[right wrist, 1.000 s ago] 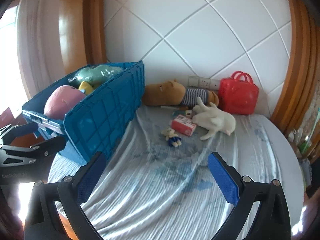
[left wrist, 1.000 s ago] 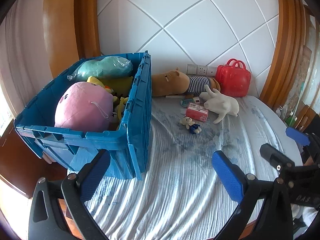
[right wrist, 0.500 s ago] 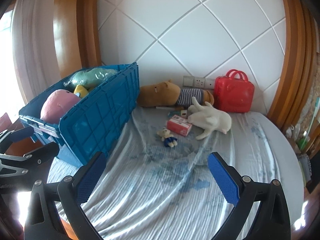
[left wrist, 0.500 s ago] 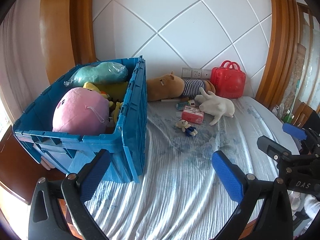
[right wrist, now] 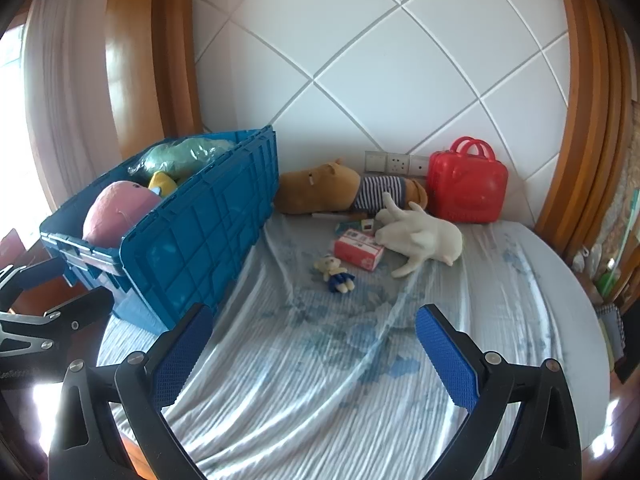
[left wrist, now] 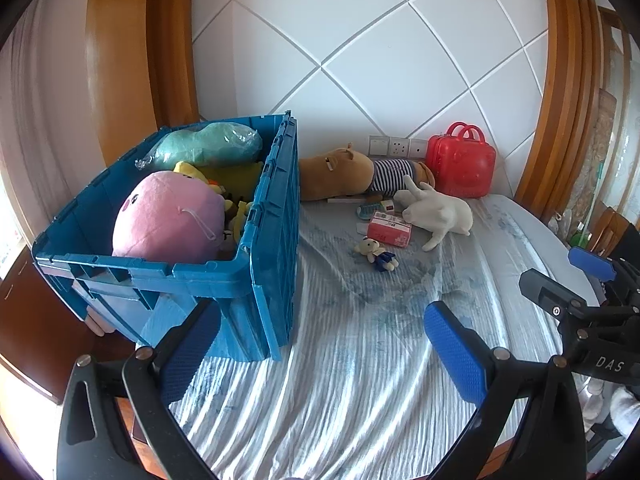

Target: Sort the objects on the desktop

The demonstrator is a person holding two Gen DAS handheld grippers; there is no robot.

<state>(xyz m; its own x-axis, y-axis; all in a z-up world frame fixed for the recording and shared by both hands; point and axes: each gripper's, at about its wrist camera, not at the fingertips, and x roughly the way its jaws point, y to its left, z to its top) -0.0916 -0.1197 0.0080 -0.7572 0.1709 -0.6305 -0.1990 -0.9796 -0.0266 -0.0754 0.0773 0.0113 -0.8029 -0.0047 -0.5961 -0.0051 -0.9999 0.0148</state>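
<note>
Left wrist view has pretty much everything in it. Biggest thing is the round table under a wrinkly blue-and-white striped cloth point(left wrist: 360, 380), pushed up against a white quilted wall panel point(left wrist: 360, 60). On its left side sits a big blue plastic crate point(left wrist: 264, 240), already stuffed: a round pink plush point(left wrist: 168, 216) at the front, a teal plush in a clear bag point(left wrist: 208, 148) at the back, some yellow toys between them.

Along the wall, right of the crate, a brown plush in a striped shirt point(left wrist: 348, 174) lies on its side, and a shiny red plastic toy case with handles point(left wrist: 460, 164) stands just beside it. A white plush rabbit point(left wrist: 436, 212) sprawls in front of those two, with a pink cardboard box point(left wrist: 390, 230) touching it on the left. Smallest of the lot, a tiny teddy in blue clothes point(left wrist: 376, 254) lies just in front of the box. There's some little stuff behind the box too, can't tell what.

Both tools hang over the near edge of the table, well apart from the toys. The left gripper point(left wrist: 320, 352) has its blue pads spread wide with nothing between them, and the right gripper point(right wrist: 312, 352) is the same, wide apart and empty.
</note>
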